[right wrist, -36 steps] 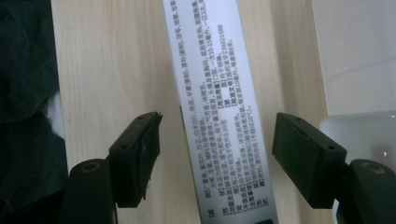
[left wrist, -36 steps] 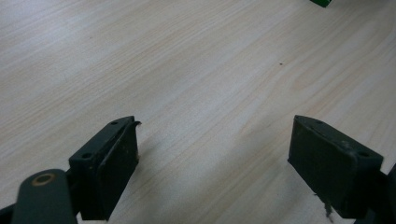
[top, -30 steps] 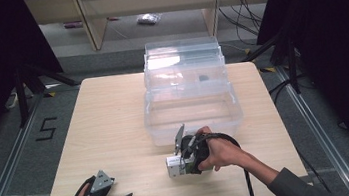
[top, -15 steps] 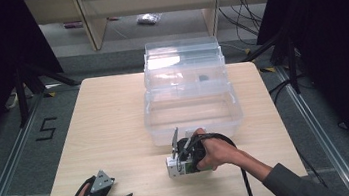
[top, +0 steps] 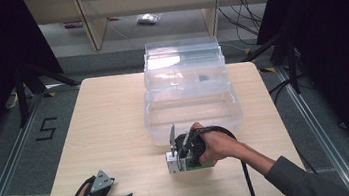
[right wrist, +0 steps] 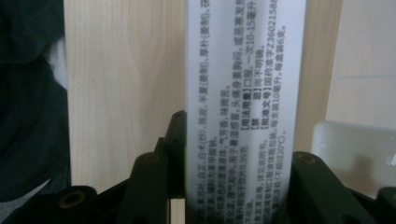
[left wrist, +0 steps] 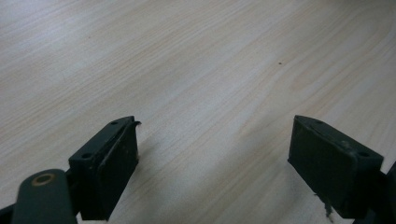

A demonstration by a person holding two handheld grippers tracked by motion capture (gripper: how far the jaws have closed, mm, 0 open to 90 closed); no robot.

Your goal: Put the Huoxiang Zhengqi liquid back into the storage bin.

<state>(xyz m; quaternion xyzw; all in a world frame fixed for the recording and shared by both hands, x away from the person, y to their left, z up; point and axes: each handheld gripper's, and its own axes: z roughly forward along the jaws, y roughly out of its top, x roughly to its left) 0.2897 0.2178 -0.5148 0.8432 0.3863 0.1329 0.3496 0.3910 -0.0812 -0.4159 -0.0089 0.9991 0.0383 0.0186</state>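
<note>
White medicine box (right wrist: 245, 98) sits on the table (top: 109, 116) near the front edge, just in front of the clear plastic bin (top: 191, 107). In the right gripper view its long axis runs straight away from the jaws, printed side facing the camera. In the high view the bin is open, lid propped up behind; a small dark item (top: 204, 78) shows through the clear plastic, exact compartment unclear. Right gripper (right wrist: 233, 154) has just been closing, and both jaws now press the box's two sides, box clamped between them. Left gripper (left wrist: 212, 158) rests low at the table's front left corner, jaws spread wide, only bare wood between them.
</note>
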